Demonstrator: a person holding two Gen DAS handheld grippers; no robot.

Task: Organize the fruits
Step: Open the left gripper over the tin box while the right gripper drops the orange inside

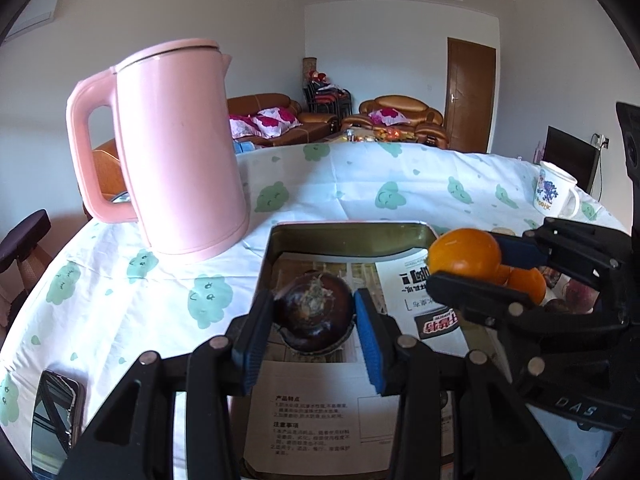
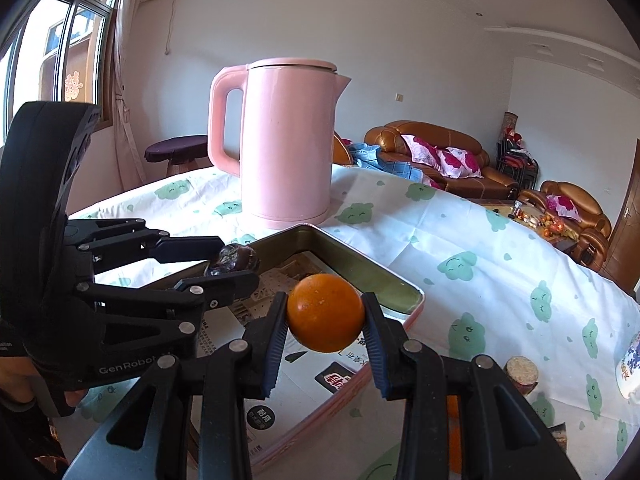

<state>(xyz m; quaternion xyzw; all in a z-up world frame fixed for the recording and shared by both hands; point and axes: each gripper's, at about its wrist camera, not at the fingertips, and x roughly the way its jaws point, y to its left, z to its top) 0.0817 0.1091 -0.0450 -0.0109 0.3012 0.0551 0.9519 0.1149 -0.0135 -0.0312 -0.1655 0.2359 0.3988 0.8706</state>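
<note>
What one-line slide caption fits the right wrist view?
Right gripper holds an orange over the tin tray; left gripper holds a dark fruit.

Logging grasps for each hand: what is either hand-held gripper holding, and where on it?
Left hand-held gripper clamps the dark purple fruit by its sides; right hand-held gripper clamps the orange by its sides.

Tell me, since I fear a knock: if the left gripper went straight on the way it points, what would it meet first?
Likely the tin's far wall. The left gripper, shut on the dark fruit, points over the tin's paper-lined floor toward that wall. The kettle stands off to the left, probably clear, though depth is uncertain.
</note>
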